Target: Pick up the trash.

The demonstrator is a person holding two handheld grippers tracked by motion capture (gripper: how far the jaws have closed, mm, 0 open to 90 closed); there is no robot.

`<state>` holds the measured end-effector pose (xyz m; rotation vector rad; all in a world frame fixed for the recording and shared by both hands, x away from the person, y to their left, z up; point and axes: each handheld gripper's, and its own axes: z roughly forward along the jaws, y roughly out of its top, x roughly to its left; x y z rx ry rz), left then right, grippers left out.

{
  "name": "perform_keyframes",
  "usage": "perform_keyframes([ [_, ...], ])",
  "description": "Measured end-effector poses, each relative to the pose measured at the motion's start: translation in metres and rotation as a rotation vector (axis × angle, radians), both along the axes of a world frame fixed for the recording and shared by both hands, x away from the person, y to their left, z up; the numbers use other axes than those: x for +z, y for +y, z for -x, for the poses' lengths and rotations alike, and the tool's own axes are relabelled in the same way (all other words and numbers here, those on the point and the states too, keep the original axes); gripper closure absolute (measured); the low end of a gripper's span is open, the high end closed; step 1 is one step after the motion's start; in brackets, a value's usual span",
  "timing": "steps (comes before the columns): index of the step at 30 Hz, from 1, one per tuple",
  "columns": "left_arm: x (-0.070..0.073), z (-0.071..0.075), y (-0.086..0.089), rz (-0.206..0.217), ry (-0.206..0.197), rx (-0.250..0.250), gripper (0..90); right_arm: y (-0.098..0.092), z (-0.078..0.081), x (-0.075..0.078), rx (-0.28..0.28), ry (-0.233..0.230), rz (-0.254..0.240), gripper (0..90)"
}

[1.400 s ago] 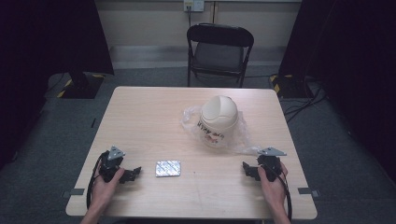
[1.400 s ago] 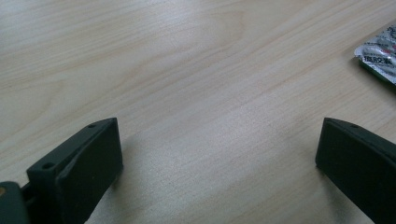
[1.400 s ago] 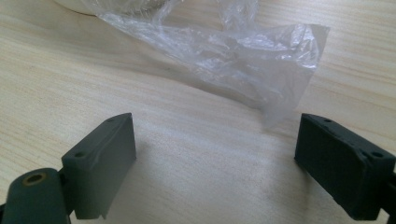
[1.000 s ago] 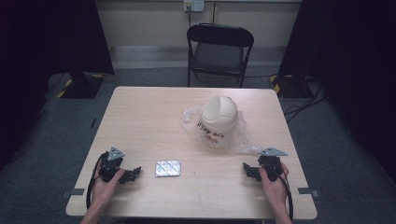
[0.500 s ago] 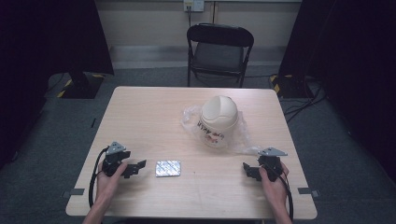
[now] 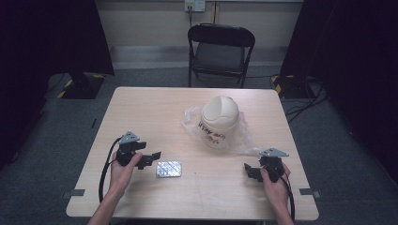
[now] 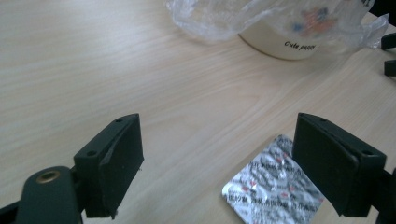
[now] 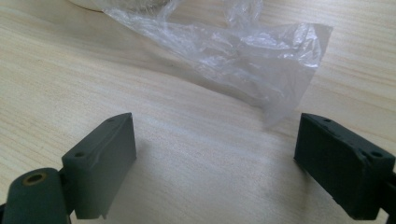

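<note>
Overhead, a pale wood-grain worktop (image 6: 141, 108) stands on grey floor before a black folding chair (image 6: 220, 49). Both left tongs (image 6: 152, 157) and right tongs (image 6: 247, 171) gape, holding nothing; the foil blister pack (image 6: 169, 169) lies just beside the left tongs.

Overall light: dim room, table (image 6: 141, 108) evenly lit from above.
Surroundings: dark, near black at both sides.
Shadows: soft, faint.
Glare: on blister pack (image 7: 273, 191) foil.
Focus: gripper views soft, far edges blurred.
</note>
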<state>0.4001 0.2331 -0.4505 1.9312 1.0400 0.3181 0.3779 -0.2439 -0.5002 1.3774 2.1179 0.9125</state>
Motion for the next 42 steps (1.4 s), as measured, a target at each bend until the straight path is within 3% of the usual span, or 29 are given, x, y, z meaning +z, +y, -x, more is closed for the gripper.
perform_keyframes([
  [9,0.012,-0.014,-0.023,0.014,-0.008,-0.060,16.1,0.000,0.000,0.000,-0.001,0.001,-0.001,11.5],
  [11,0.015,-0.016,-0.027,0.035,-0.014,-0.061,16.1,0.000,0.000,0.000,0.001,0.001,-0.001,11.5],
  [20,0.035,-0.031,-0.051,0.038,-0.048,-0.125,16.1,0.000,0.000,0.000,-0.001,0.001,-0.001,11.5],
  [26,0.043,-0.040,-0.064,0.042,-0.050,-0.144,16.1,0.000,0.000,0.000,0.000,0.001,-0.001,11.5],
  [28,0.047,-0.045,-0.070,0.041,-0.054,-0.156,16.0,0.000,0.000,0.000,-0.001,0.002,-0.001,11.5],
  [30,0.050,-0.051,-0.077,0.082,-0.046,-0.174,16.1,0.000,0.000,0.000,-0.001,0.002,-0.002,11.5],
  [38,0.063,-0.075,-0.094,0.099,-0.059,-0.172,16.1,0.000,0.000,0.000,-0.001,0.001,0.000,11.5],
  [39,0.068,-0.083,-0.098,0.120,-0.061,-0.167,16.2,0.000,0.000,0.000,-0.001,0.001,0.000,11.5],
  [42,0.073,-0.095,-0.104,0.125,-0.069,-0.167,16.1,0.000,0.000,0.000,-0.001,0.001,0.000,11.5],
])
